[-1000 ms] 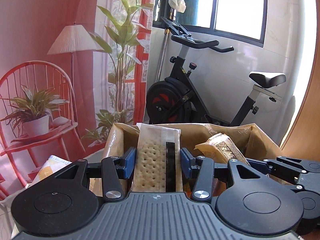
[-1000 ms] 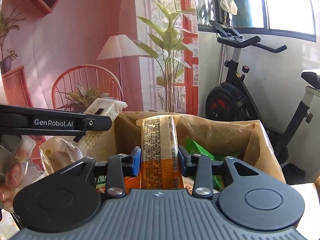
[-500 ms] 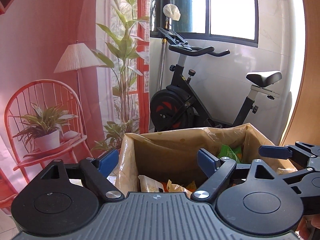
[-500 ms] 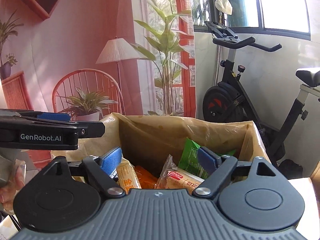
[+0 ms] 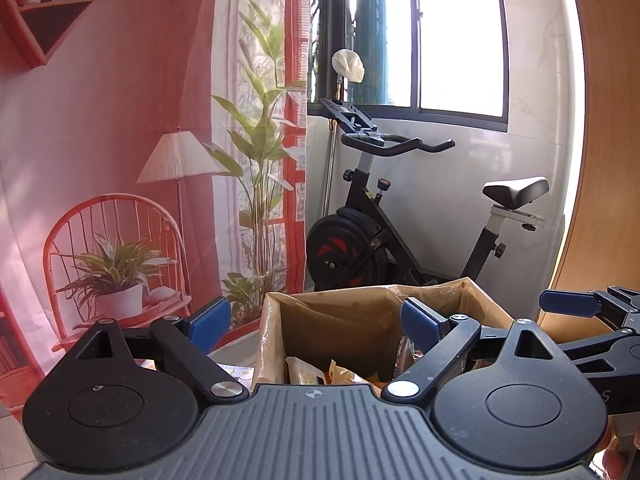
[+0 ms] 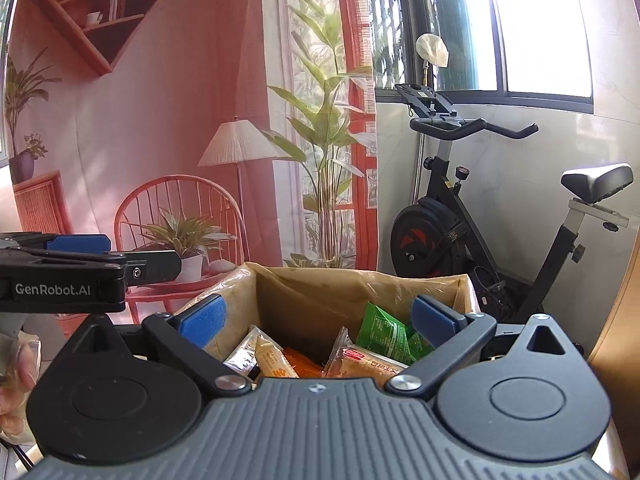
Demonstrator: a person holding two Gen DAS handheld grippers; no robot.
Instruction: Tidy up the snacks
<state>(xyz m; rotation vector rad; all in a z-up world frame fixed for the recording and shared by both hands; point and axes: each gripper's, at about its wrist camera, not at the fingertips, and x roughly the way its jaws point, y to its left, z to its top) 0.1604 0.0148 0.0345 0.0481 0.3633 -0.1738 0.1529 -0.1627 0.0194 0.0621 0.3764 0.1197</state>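
- Left claw (image 5: 316, 322): jaws spread wide, nothing between the blue pads (image 5: 210, 318); it sits above and just short of the near rim of the box (image 5: 352, 320), aimed over the opening.
- Right claw (image 6: 318, 320): jaws likewise wide apart and holding nothing; its pads (image 6: 202, 320) straddle the box (image 6: 320, 296) opening from above, apart from the contents.
- Box: brown cardboard, open at the top, lined with a clear plastic film that folds over the rim; it stands ahead of both claws.
- Snacks lie loose inside the box, below and between the right claw's pads; none touches a pad.
- Green packet (image 6: 384, 334): toward the right side of the box, tilted against the wall, just beside the right pad.
- Red-labelled packet (image 6: 368, 362): lying flat at the near right, partly hidden by the claw body.
- Yellow bar (image 6: 274, 360): near left, slanted; an orange packet (image 6: 304, 364) lies between it and the red-labelled one.
- Left view shows only the tops of pale wrappers (image 5: 308, 374) at the near edge of the box; which they are cannot be told.
- Each claw appears at the edge of the other's view; the two are side by side, apart.
- Behind the box: exercise bike (image 6: 460, 220) against a white wall, printed backdrop (image 6: 180, 120) to the left.
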